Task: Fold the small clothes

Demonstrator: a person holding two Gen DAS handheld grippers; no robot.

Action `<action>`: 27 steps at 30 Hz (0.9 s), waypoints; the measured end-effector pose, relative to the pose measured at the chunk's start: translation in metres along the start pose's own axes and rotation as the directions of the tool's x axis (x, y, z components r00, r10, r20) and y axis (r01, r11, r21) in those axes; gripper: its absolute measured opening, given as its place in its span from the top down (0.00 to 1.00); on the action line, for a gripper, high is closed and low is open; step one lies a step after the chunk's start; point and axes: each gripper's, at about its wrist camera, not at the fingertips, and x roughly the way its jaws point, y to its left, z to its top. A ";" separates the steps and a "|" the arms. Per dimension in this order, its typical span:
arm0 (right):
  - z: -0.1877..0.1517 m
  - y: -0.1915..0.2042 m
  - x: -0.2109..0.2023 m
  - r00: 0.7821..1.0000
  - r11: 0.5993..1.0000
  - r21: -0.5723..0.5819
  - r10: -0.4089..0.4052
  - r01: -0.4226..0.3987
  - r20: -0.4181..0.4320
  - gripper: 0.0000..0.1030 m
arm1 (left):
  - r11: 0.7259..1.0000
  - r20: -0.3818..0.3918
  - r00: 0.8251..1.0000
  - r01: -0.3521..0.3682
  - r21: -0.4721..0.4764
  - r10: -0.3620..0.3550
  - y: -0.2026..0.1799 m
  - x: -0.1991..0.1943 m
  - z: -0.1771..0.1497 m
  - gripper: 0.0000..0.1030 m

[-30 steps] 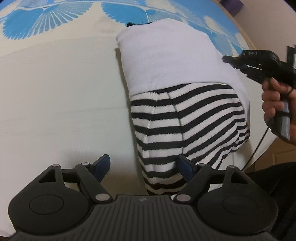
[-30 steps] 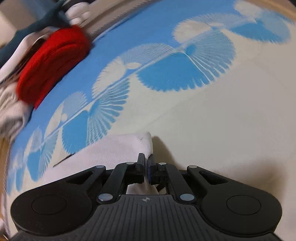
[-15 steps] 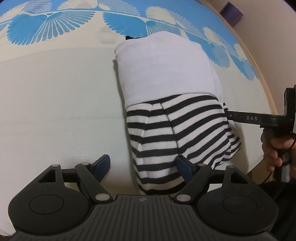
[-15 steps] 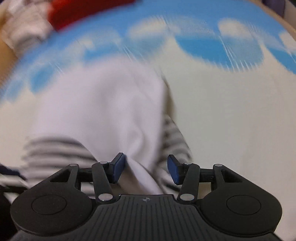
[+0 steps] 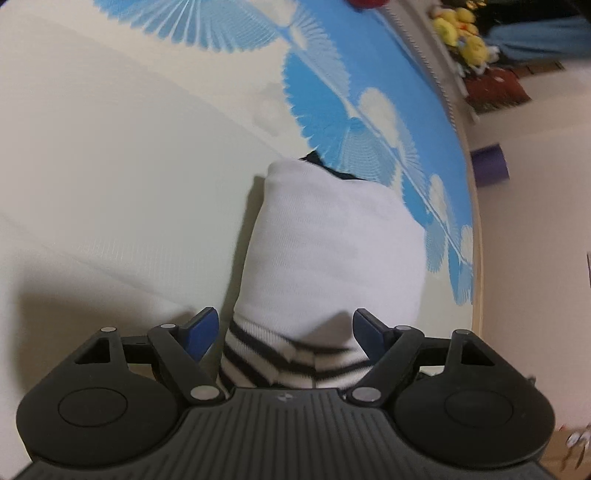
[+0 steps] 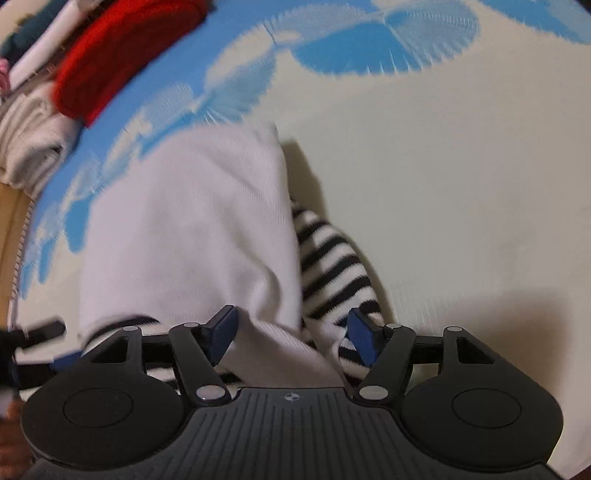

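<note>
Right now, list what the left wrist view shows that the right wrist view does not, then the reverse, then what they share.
Only the left wrist view shows the yellow plush toys and the purple object beyond the table edge, plus the open left gripper.

Only the right wrist view shows the red garment on the cream folded clothes, plus the open right gripper.

Both show the folded white garment with its black-striped part on the blue-patterned cloth.

The folded garment (image 5: 332, 251) was soft ribbed knit cloth, matt, its striped part (image 6: 332, 262) fuzzier. The bedcover (image 5: 110, 166) looked smooth, finely woven. The left gripper (image 5: 284, 334) was matt black plastic, ridged, with shiny metal pins.
</note>
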 end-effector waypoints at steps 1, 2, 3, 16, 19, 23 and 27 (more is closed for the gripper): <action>-0.001 0.001 0.000 1.000 1.000 -0.002 -0.001 0.001 0.002 0.34 | 1.000 -0.015 1.000 0.009 -0.010 -0.009 0.002 0.007 0.002 0.19; -0.001 0.002 0.001 1.000 1.000 -0.001 -0.002 0.002 0.003 0.34 | 1.000 -0.028 0.999 0.021 -0.018 -0.021 0.002 0.014 0.003 0.18; -0.001 0.004 0.001 1.000 1.000 0.002 -0.006 0.006 0.005 0.36 | 0.999 -0.035 0.999 0.030 -0.023 -0.031 0.003 0.020 0.005 0.16; -0.005 0.036 0.002 0.999 1.000 0.008 0.026 -0.026 0.025 0.94 | 0.946 0.110 0.992 0.019 0.323 -0.057 -0.046 -0.016 0.004 0.63; -0.005 0.059 0.004 0.996 0.997 -0.013 0.076 -0.075 0.053 0.95 | 0.924 0.212 0.973 -0.001 0.381 -0.086 -0.046 -0.050 0.016 0.64; -0.003 0.100 0.016 0.985 0.988 -0.065 0.149 -0.143 0.092 0.95 | 0.928 0.399 0.917 -0.176 0.329 0.032 -0.018 -0.084 0.039 0.50; -0.002 0.128 0.034 0.987 0.988 -0.085 0.136 -0.129 0.088 0.96 | 0.940 0.289 0.957 -0.109 0.323 0.012 0.007 -0.090 0.047 0.50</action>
